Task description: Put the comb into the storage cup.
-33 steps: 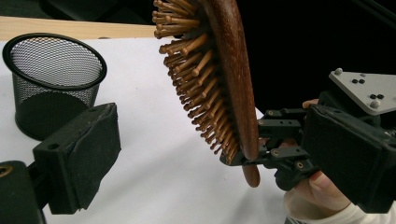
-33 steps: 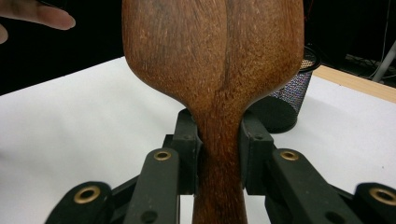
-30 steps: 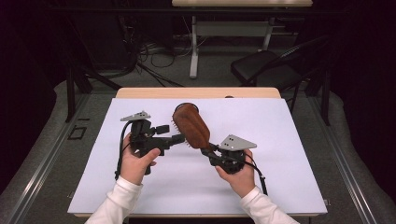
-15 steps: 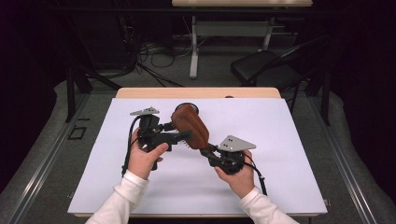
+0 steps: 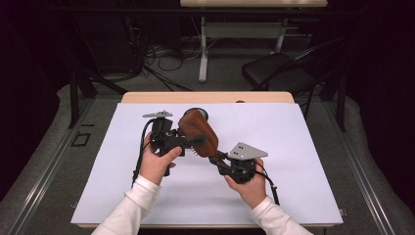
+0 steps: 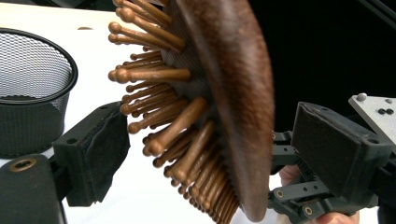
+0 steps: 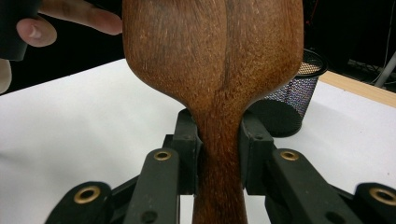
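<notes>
While the right tool (image 5: 215, 159) pinches the narrow neck of the wooden hairbrush (image 5: 198, 132), its two black pads pressed flat against either side of the handle, the brush head stands raised over the middle of the worktop (image 5: 303, 147), toward its far edge. And look at that brush: a broad oval paddle in dark reddish-brown wood, the back smooth and gently domed, with long grain lines running down into the neck (image 7: 219, 154). On the other face, rows of wooden pins (image 6: 173, 126), each a slim round peg with a small ball tip, fanning outward from a dark cushion.

Now the left tool (image 5: 195, 142): its jaws have just been closing and stand spread on either side of the brush head, one foam-faced pad (image 6: 100, 149) just beside the pin tips, the other (image 6: 331, 149) beyond the wooden back, neither pressing yet. Those pads are matte black, blocky, soft-looking at the face.

Behind the brush, near the far edge of the white sheet, sits a black wire-mesh cup (image 6: 32, 88), round, with a solid rim.
</notes>
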The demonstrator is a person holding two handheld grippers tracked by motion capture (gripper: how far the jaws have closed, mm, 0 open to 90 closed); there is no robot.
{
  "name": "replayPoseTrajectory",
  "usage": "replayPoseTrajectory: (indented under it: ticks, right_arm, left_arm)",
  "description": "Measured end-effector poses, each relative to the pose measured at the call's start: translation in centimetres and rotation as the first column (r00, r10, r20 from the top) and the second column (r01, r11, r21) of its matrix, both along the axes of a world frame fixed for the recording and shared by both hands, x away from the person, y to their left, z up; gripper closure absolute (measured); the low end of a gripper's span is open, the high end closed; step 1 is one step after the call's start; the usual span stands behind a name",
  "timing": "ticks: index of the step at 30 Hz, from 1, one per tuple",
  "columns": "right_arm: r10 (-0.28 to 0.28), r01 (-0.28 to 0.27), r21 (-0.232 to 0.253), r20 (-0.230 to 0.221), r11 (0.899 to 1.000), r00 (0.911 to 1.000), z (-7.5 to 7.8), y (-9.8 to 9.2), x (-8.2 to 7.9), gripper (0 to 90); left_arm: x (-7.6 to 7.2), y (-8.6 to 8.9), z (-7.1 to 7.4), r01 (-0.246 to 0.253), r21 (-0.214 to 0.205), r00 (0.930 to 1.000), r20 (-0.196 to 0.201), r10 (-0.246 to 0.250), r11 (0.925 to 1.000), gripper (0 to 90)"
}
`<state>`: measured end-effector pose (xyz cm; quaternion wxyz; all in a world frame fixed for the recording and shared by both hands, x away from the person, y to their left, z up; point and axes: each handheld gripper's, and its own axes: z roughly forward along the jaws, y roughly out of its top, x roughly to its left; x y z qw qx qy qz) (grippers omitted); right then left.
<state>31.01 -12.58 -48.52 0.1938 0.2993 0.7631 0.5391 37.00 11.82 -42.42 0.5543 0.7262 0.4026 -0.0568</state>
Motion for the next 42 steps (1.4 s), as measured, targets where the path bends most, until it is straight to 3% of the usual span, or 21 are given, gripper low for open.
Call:
replayPoseTrajectory:
  ticks: [9,22,32,42]
  right_arm:
    - [0.003,-0.003,-0.002,0.002,1.000,1.0000,-0.1,0.1,-0.1,72.2]
    - [0.003,-0.003,-0.012,0.010,1.000,0.9999,-0.1,0.3,-0.2,72.2]
    - [0.003,-0.003,-0.019,0.015,1.000,0.9999,-0.2,0.4,-0.2,72.2]
    - [0.004,-0.004,-0.018,0.017,1.000,0.9998,-0.3,0.4,-0.2,72.2]
  left_arm:
    - [0.4,-0.4,-0.3,-0.006,-0.017,0.9998,-0.019,0.005,0.9998,14.9]
    - [0.6,-1.5,-0.7,-0.023,-0.003,0.9987,-0.046,0.023,0.9997,19.6]
    - [0.8,-1.3,-0.8,-0.031,-0.011,0.9965,-0.078,0.030,0.9995,30.3]
    - [0.8,-1.1,-0.7,-0.036,-0.021,0.9943,-0.102,0.034,0.9991,33.8]
